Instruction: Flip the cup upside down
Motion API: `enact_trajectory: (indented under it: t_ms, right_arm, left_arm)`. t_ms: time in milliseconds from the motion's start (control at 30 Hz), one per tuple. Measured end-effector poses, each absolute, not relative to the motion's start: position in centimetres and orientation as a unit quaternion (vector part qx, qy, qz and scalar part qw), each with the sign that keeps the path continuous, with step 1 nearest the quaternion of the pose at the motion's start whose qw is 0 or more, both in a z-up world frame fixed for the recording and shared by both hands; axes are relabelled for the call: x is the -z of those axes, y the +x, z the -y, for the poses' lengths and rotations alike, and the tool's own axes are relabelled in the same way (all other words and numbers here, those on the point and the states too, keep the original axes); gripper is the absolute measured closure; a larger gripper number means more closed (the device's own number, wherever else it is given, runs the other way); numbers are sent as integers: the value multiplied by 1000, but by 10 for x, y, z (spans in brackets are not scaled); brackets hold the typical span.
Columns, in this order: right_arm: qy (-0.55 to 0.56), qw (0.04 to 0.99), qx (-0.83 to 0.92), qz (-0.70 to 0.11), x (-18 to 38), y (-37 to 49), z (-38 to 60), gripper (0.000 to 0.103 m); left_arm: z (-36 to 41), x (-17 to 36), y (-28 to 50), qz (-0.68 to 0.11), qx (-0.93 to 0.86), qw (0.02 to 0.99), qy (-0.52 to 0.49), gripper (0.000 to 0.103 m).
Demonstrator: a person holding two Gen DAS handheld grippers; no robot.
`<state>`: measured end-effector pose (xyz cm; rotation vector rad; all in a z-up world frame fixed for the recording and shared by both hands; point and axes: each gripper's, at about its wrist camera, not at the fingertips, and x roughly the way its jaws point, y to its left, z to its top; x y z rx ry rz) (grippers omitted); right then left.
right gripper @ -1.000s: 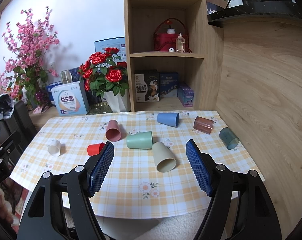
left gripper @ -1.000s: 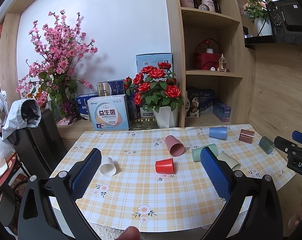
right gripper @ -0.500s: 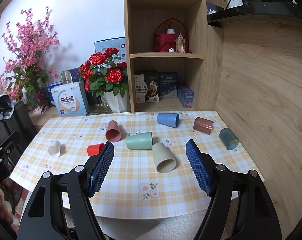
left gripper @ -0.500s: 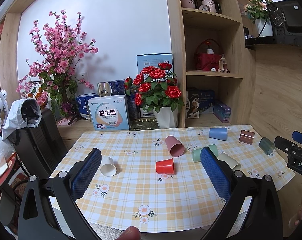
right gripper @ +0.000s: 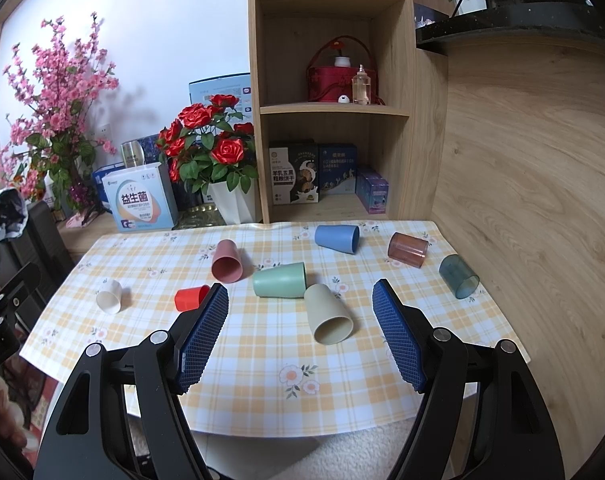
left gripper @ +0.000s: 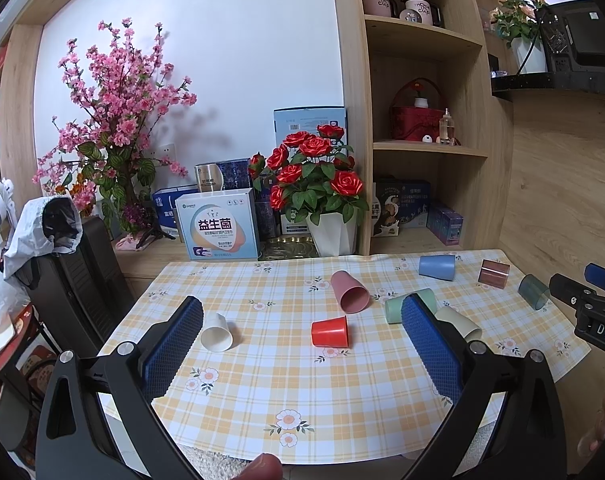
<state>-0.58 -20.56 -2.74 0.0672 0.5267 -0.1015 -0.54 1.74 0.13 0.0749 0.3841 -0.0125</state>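
**Cups lying on their sides, both claws spread and empty**

Cups lie tipped over across the checked tabletop [right gripper: 262, 380], in front of a rose pot [right gripper: 232, 200]. The beige cup [right gripper: 328, 314] is nearest, touching the green cup [right gripper: 279, 280]; pink cup [right gripper: 227, 261], blue cup [right gripper: 337, 239], brown cup [right gripper: 407, 249] and teal cup [right gripper: 459, 276] lie farther off; red cup [left gripper: 330, 331] and white cup [left gripper: 217, 333] lie leftward. The right claw [right gripper: 300, 336] and left claw [left gripper: 300, 350] hover above the near edge, jaws wide apart, holding nothing.
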Motion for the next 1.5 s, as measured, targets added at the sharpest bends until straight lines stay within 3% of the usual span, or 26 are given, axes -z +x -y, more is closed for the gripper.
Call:
enact_trajectory:
  t_ms: [1133,1500]
  right_arm:
    - [56,961,43,-267,34,-1,215,31]
    - [57,946,64,-312,68,66,245,31]
  left_arm:
    - [-32,6,6,-206,-3,979,13,6]
    - [-79,33,58,-263,-44,964,4,6]
